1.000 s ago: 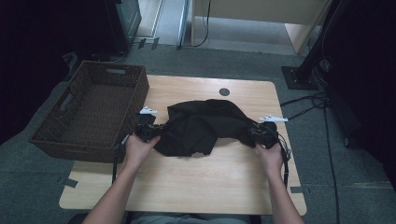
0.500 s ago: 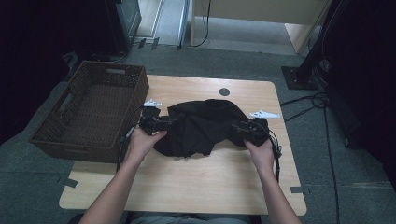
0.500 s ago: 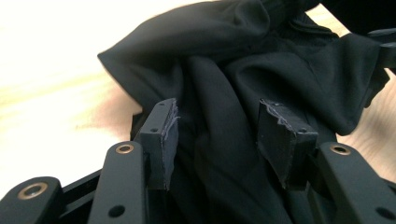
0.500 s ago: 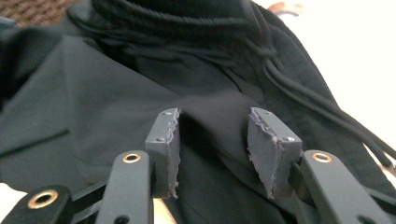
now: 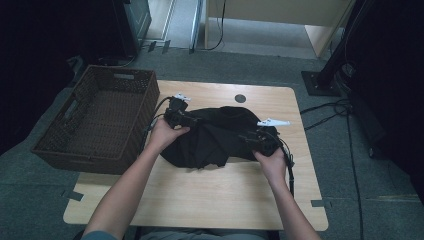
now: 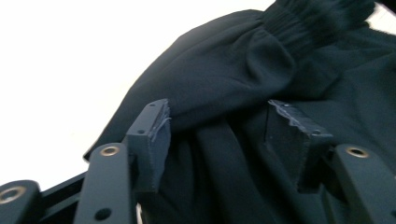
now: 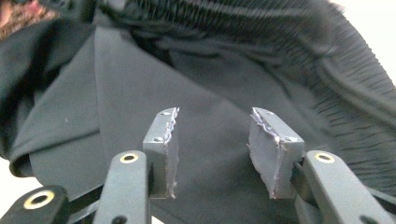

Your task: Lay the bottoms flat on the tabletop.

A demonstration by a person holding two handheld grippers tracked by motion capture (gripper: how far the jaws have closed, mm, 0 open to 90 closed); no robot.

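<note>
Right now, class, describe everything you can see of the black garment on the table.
The black garment is a soft, matte cloth with a ribbed, gathered elastic band. It lies crumpled in folds on the wooden table, right of the wicker basket. The left gripper and right gripper, jaws just opened, stand at its two ends with cloth between the jaws, unpinched.
</note>
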